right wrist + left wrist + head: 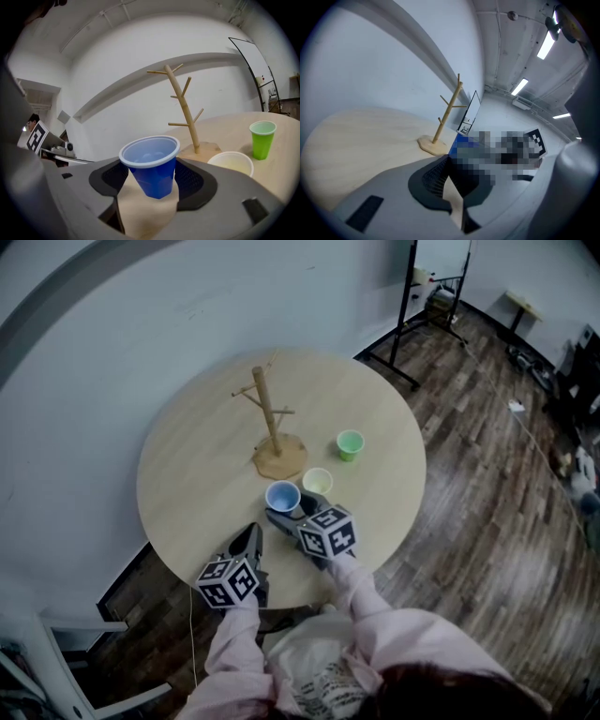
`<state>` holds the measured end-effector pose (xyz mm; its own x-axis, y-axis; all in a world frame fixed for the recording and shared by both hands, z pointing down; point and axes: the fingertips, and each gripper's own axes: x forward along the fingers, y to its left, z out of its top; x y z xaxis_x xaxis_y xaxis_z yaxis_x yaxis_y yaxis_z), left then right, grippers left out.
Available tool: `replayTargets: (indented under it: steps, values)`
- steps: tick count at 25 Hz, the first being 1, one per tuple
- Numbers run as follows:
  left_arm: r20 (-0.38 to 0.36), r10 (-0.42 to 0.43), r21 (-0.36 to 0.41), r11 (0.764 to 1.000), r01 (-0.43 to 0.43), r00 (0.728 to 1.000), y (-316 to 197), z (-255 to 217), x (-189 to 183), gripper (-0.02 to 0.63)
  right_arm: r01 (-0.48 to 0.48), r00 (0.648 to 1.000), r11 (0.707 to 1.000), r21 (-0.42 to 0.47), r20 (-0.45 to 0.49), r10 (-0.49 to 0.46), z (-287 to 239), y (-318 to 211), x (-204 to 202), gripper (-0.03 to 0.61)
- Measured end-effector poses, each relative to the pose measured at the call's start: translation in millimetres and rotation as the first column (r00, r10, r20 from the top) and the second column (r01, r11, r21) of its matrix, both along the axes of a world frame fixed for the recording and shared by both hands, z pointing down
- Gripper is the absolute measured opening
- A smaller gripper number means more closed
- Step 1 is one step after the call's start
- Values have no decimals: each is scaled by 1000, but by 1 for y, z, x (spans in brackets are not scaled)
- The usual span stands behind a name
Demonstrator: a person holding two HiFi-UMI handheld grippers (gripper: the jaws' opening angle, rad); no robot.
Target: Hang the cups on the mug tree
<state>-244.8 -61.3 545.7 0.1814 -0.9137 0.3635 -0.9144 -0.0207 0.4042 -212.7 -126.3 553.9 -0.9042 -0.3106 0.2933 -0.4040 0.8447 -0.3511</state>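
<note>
Grip explains the scene: the right tongs [152, 182] stand wide, pads pressed on the sides of the blue cup [151, 164] below its rim. This keeps it upright, apparently just off the table [187, 474], short of the mug tree [185, 110]. The left tongs [449, 176] are closed and empty, held back near the table edge, likely to stay clear. Both point slightly downward toward the tree. A green cup [262, 138] and a pale cup [230, 163] wait by its base.
</note>
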Motion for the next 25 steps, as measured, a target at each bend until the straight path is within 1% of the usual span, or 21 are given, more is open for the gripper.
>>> replayTargets:
  steps: [9,16,22,25]
  values:
    - [17,8,26,1000,-9,1000,-7,-13,-22,2,-6,999,998,-56,38,8,-13,-8,-21,298]
    - [18,29,47,998,-29,999,-16,-22,-35,2,-5,1000,997,-81,26,7,-17,-11,-34,298]
    - [31,43,61,997,-45,999,-20,-30,-47,2,-18,999,991,-131,37,23,-17,-15,-44,298]
    - [30,48,65,997,-50,998,-21,-31,-53,2,-31,998,987,-155,57,40,-18,-19,-49,298]
